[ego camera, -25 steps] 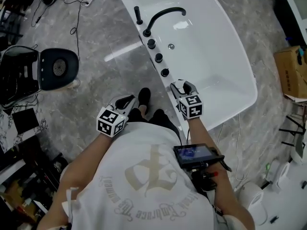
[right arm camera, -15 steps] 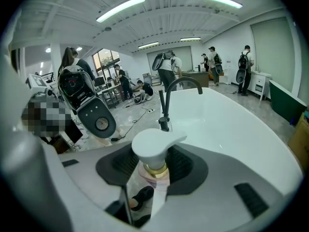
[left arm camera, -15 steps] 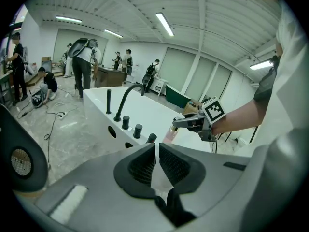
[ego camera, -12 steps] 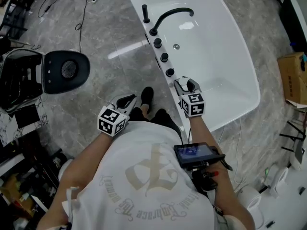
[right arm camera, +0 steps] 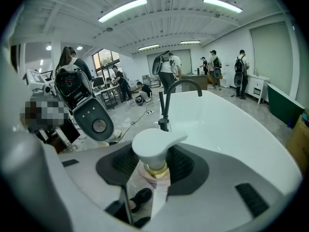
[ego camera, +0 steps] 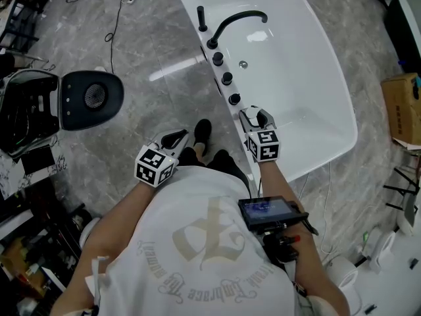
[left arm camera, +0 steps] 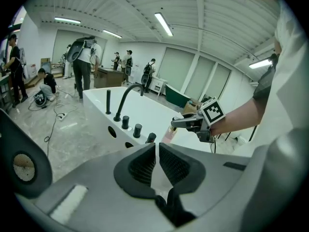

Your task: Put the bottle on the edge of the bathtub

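My right gripper (ego camera: 254, 118) is shut on a pump bottle (right arm camera: 153, 152) with a white pump head, a gold collar and a pinkish body. It holds the bottle upright over the near rim of the white bathtub (ego camera: 352, 133), just past the row of black knobs (ego camera: 227, 79). In the left gripper view the bottle (left arm camera: 167, 135) hangs from the right gripper (left arm camera: 182, 124) close above the rim. My left gripper (ego camera: 172, 139) stays over the grey floor to the left of the tub, shut with nothing between its pads (left arm camera: 145, 163).
A black arched faucet (ego camera: 233, 20) and a black hand shower (ego camera: 201, 18) stand on the tub's near rim. A black-and-white device (ego camera: 85, 96) sits on the floor at left. Cables lie at the far left. A cardboard box (ego camera: 401, 107) stands right. People stand far behind.
The head view has shifted a little, so the tub sits further right in the picture. Both grippers keep nearly the same places, and the bottle stays in the right one.
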`<state>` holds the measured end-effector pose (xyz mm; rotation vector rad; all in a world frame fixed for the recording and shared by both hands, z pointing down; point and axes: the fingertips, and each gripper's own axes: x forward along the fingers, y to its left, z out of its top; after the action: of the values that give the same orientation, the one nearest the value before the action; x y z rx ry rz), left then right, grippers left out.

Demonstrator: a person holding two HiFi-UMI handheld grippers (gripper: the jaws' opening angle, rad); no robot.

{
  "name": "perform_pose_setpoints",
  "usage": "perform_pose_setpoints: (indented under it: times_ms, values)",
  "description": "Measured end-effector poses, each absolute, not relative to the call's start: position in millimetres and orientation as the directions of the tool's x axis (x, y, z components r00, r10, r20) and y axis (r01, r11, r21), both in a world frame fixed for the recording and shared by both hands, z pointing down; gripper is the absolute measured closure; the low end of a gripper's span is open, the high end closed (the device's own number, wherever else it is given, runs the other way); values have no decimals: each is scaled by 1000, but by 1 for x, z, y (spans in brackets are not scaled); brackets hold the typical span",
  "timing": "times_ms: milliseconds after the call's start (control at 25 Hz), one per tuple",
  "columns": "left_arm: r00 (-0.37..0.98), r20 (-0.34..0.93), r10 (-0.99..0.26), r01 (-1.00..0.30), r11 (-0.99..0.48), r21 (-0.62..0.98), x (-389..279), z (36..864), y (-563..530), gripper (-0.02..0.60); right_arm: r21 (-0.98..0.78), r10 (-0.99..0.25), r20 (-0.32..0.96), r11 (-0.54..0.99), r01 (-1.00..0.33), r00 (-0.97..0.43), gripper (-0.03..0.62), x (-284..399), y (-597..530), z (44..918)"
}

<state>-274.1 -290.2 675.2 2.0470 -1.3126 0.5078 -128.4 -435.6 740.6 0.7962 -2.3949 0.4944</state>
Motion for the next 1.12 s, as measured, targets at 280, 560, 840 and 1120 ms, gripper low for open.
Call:
perform_pose_setpoints:
  times_ms: [280,560,840,1120]
  values:
    - [427,628,-651,-904,-299,305,-270,676,-291,557,-138,-457,616,739,-659,-642,436,-125,-432,743]
    - [419,632,-651,-908,-291,302,-269,674,-288,557,-157,-451,608,739,-655,-654,426,-127,-434,740]
    - [414,634,-654,-910,-288,298,-265,671,-288,557,-179,-442,597,739,-649,-669,379,-130,-433,739]
    - [403,637,-657,-915,-279,292,-264,671,-286,557,-188,-436,590,744,-642,-679,375,-127,-433,740]
